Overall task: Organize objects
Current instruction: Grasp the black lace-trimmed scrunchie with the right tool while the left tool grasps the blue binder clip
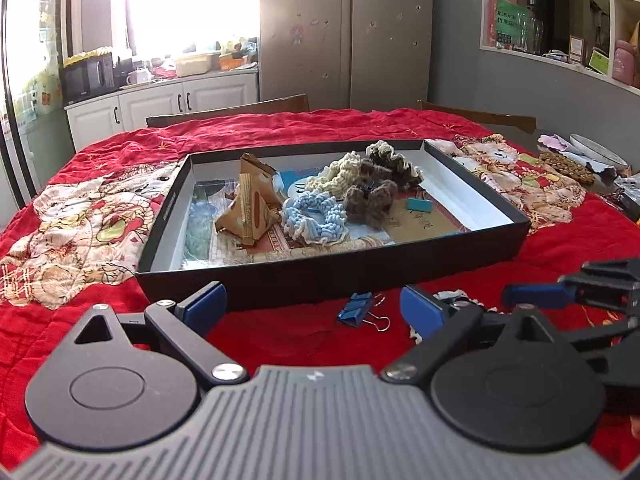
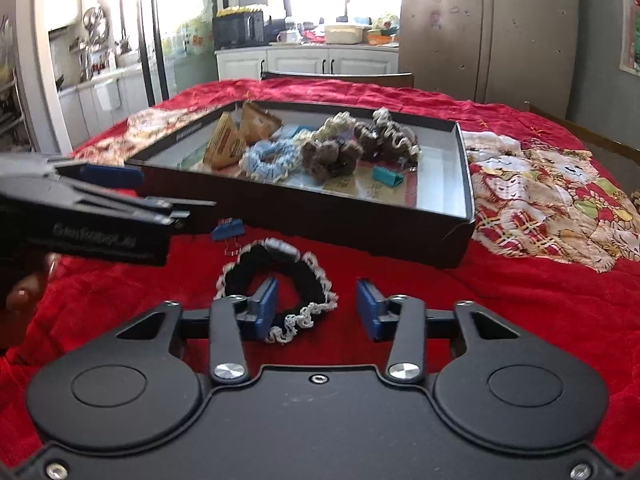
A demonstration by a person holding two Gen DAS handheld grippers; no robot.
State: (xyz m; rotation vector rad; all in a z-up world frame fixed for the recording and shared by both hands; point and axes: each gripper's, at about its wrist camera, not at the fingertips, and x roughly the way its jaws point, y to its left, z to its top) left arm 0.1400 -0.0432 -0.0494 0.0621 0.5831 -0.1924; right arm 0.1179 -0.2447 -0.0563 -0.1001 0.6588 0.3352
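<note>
Scrunchie: black, pale frilled edge; whole only in right view.
Right hand-held gripper: released, astride its rim.
Left hand-held gripper: released.

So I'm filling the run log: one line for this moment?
left gripper: open over blue binder clip | right gripper: open, straddling black scrunchie | box: partly filled

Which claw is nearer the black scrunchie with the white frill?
Right. The right claw straddles the black scrunchie, one finger inside its ring. The left claw sits to its left, over the blue binder clip.
</note>
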